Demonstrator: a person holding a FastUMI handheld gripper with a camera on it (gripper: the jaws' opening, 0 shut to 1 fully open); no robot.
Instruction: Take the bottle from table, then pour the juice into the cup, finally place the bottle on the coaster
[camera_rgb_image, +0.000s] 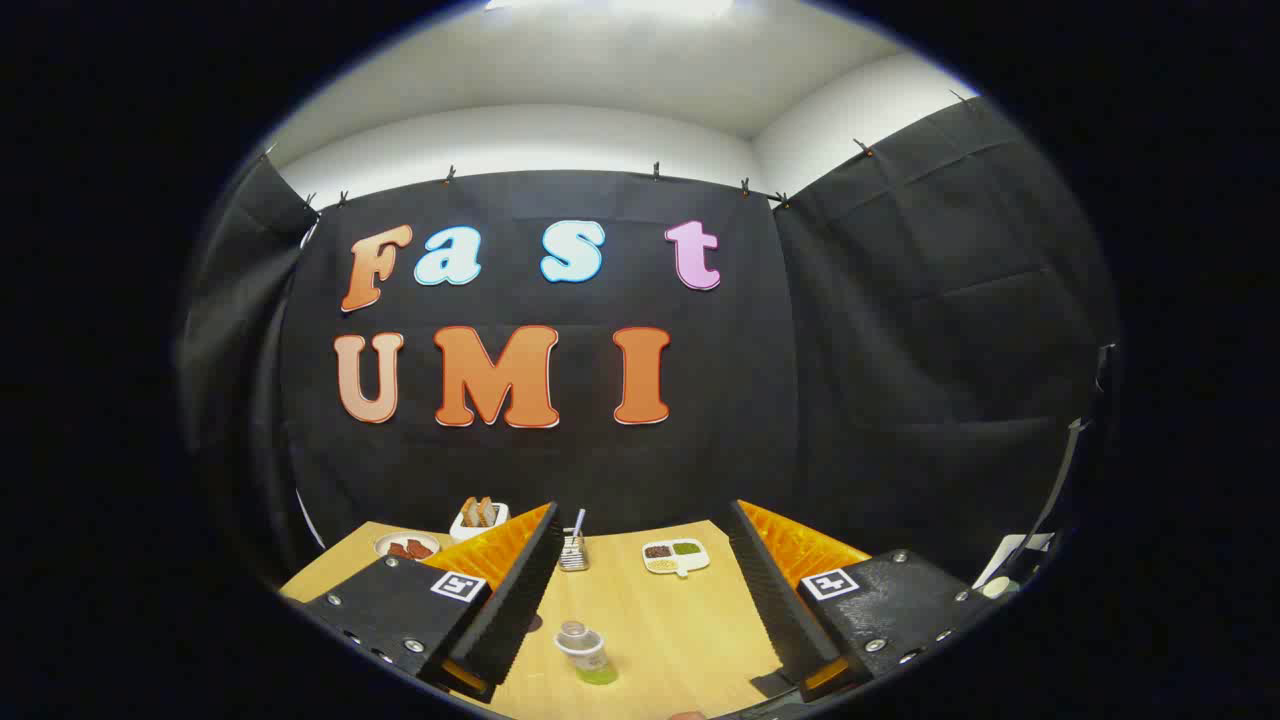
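The bottle (586, 652) stands on the bench (680, 620) with green juice at its bottom. It sits between the spread fingers of the hand-held gripper (645, 530), which hold nothing. Farther back are a small tray (676, 556), a metal holder (573, 550) and toast (478, 513).

Wooden table (680, 620), pale, bearing four small items along its far edge before the black cloth wall (900, 380). From one side to the other: round plate (406, 546) of reddish-brown pieces; white holder (478, 517) with upright toast slices; small wire rack (573, 551) with a stick rising from it; white divided dish (676, 556) with dark, green and pale fillings.
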